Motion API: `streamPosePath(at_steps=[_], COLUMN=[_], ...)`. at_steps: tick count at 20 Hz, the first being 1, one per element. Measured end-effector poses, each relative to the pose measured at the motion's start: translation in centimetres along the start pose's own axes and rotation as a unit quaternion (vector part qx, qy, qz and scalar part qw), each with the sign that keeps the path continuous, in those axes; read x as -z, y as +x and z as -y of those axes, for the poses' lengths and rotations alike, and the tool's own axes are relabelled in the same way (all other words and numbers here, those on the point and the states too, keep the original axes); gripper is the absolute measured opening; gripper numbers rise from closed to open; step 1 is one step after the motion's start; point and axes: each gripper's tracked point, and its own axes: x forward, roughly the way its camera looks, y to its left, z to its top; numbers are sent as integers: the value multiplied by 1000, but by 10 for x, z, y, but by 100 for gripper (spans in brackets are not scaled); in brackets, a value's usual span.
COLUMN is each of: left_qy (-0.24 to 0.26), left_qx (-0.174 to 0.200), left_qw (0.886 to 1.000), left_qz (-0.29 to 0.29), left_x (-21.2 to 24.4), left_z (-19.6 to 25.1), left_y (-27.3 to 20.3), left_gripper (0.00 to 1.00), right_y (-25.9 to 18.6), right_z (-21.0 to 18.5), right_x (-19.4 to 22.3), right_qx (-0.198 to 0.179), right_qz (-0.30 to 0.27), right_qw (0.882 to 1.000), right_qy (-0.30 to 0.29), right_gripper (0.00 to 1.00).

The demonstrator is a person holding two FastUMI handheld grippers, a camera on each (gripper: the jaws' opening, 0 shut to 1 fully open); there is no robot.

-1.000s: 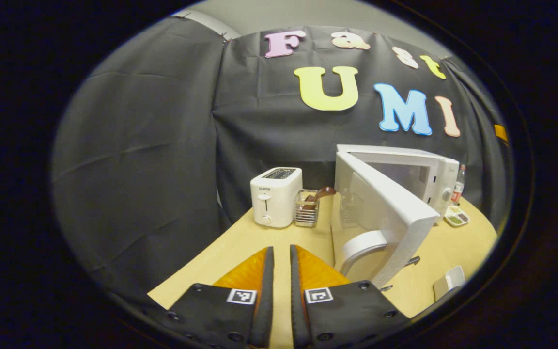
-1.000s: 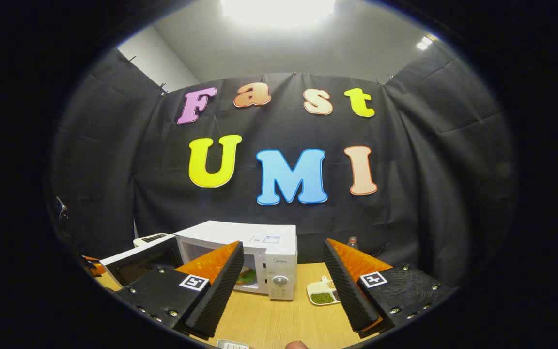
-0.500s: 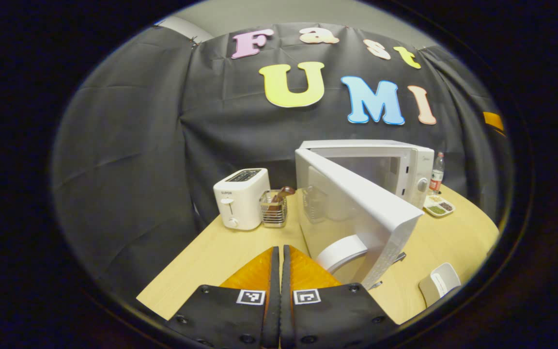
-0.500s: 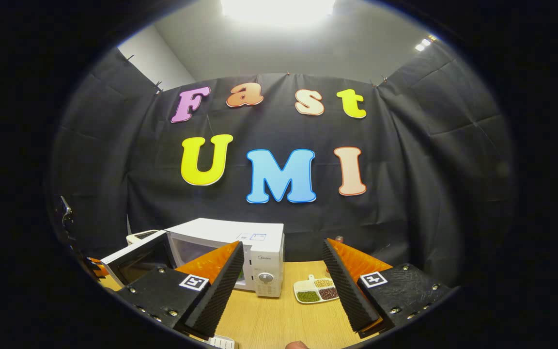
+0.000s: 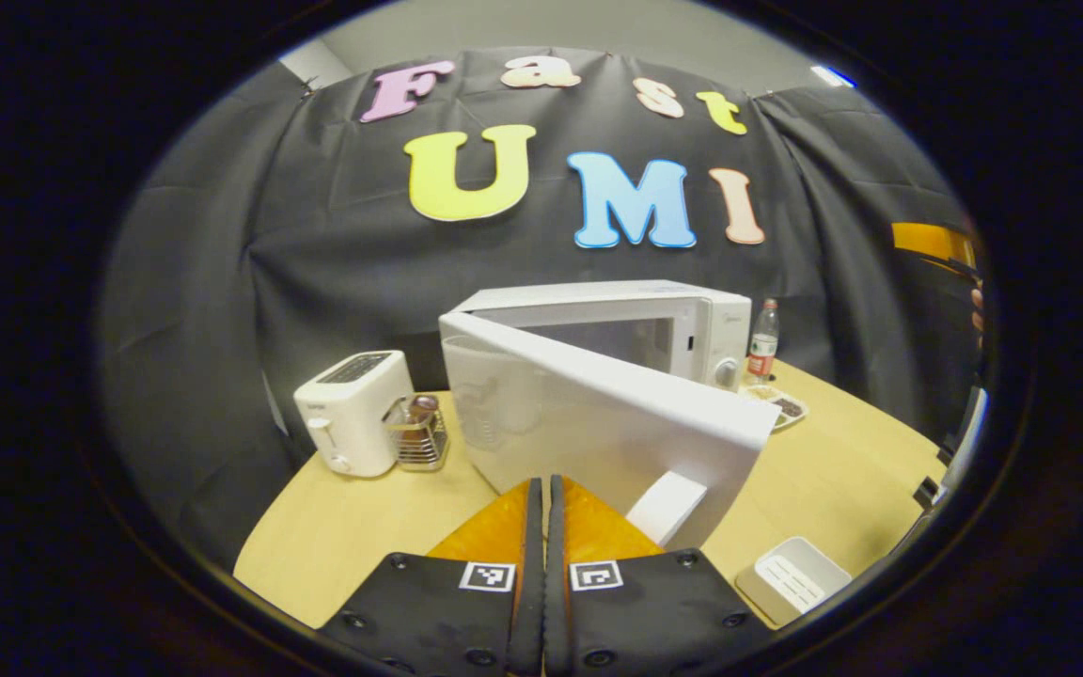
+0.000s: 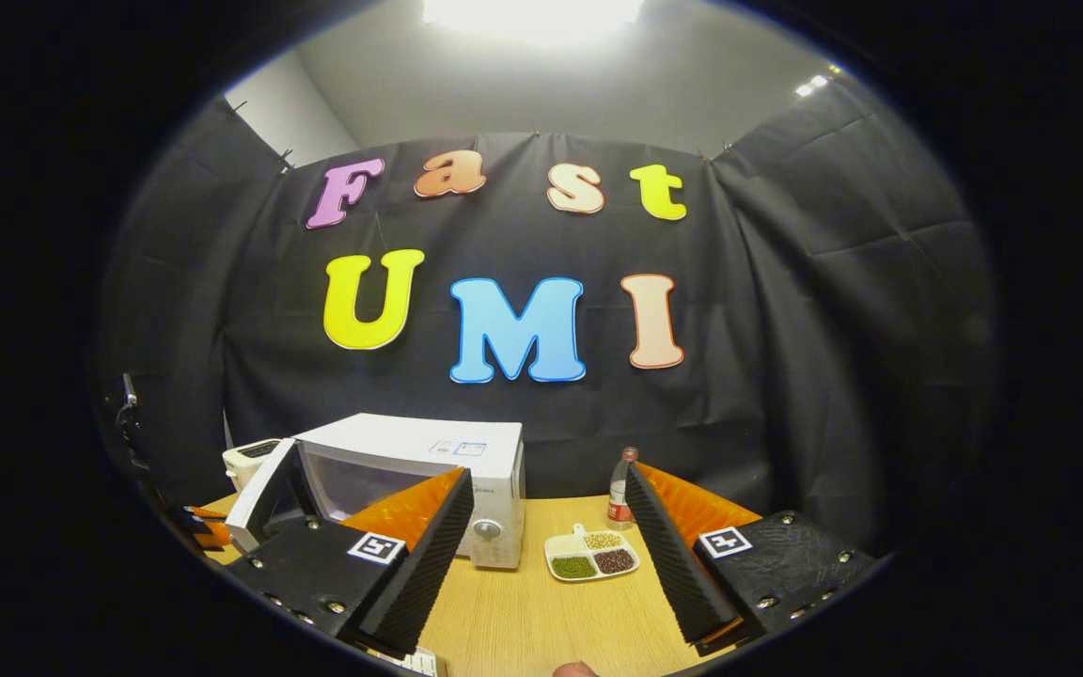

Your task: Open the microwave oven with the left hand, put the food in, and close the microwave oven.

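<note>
Microwave oven [image 5: 692, 324] sited on wooden table [image 5: 353, 527], door [image 5: 598, 423] partly ajar. L gripper [image 5: 541, 527] held just before door, jaws clenched, nothing between. R gripper [image 6: 551, 536] held apart, jaws released, empty. Toaster [image 5: 349, 409] noted beside oven; divided snack dish [image 6: 590, 557] nearby.

- The microwave oven [image 5: 682, 324] door [image 5: 598, 414] stood part-open, swung out across the worktop [image 5: 833, 480] just ahead of the left gripper [image 5: 542, 527], blocking the straight way forward
- A toaster [image 5: 351, 411] and a wire basket [image 5: 419, 434] crowded the worktop left of the door
- Bare worktop lay right of the door, with a divided dish [image 6: 590, 555] and a bottle [image 6: 619, 487] farther back
- A white tray [image 5: 793, 579] sat at the near edge
</note>
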Motion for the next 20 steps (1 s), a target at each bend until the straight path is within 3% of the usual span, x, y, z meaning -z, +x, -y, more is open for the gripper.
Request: streamPosePath(at_steps=[10,20], left_qy=[0,-3], left_qx=[85,111], left_qw=[996,993], left_qz=[18,30], left_x=[-28,-48], left_z=[45,62], left_y=[54,115], left_gripper=[7,7], right_y=[-12,-22], right_z=[29,37], right_x=[-3,8], right_qx=[68,109], right_qz=[-3,-20], right_qw=[998,994], right_qy=[-6,-22], right_gripper=[98,98])
